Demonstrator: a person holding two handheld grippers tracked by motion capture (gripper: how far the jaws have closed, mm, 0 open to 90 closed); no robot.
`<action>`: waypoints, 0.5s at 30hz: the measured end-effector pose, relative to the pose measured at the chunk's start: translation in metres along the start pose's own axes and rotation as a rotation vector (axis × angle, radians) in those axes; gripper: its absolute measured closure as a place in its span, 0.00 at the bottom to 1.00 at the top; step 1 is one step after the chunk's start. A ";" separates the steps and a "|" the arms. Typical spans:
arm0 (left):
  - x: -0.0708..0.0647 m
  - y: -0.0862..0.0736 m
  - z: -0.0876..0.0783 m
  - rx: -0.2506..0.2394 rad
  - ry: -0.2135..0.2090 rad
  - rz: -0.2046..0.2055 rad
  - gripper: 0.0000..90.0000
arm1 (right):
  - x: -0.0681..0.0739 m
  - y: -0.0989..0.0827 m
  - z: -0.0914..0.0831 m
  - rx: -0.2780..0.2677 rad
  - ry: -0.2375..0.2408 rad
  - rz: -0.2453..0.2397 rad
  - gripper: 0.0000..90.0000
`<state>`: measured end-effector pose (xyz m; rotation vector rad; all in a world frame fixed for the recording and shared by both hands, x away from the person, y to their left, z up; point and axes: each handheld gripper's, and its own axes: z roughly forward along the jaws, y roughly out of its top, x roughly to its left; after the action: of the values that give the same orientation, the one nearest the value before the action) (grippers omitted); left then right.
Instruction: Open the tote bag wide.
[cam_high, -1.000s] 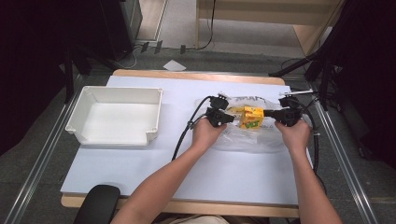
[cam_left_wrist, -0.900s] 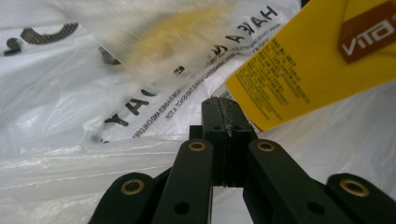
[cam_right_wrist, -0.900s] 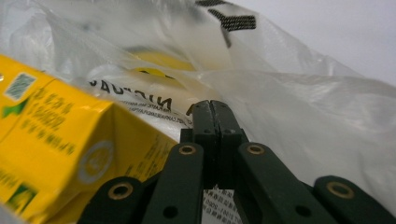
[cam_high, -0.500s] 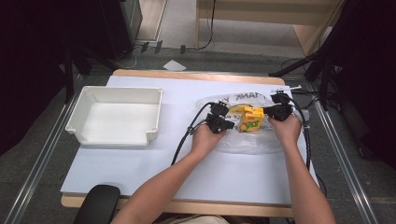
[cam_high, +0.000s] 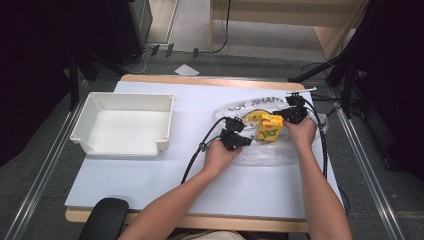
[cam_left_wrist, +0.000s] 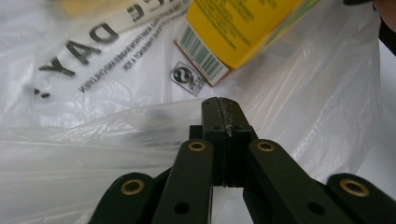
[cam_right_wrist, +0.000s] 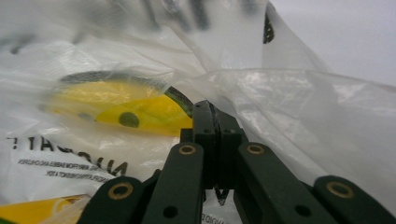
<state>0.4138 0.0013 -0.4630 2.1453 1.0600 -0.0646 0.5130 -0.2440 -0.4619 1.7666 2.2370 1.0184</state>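
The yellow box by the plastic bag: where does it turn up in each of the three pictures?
High view: the yellow box sits right of centre, on the plastic bag, between the two grippers.
Left gripper view: top centre, barcode facing the camera, above the shut jaws.
Right gripper view: a yellow corner at bottom left, probably the same box, behind the film.
Shared landmark: the bag's black lettering.

Table (cam_high: 150, 185): tray (cam_high: 125, 125), plastic bag (cam_high: 280, 152).

You see: plastic bag (cam_high: 272, 152) clear-white, black lettering, yellow disc print | box (cam_high: 270, 128) yellow, green print, barcode | tray (cam_high: 125, 102) white | table cover (cam_high: 150, 180) pale blue-white
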 end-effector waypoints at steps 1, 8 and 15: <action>-0.001 -0.002 0.000 0.003 -0.005 0.002 1.00 | -0.001 0.000 0.002 -0.003 -0.005 0.002 1.00; -0.008 -0.011 0.000 0.011 -0.021 0.017 1.00 | -0.007 0.006 0.008 0.002 -0.020 0.002 1.00; -0.013 -0.022 -0.004 0.017 -0.050 0.027 1.00 | -0.014 0.006 0.013 -0.009 -0.018 0.023 1.00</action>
<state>0.3884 0.0034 -0.4686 2.1615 1.0054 -0.1139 0.5286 -0.2505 -0.4722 1.7942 2.2039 1.0114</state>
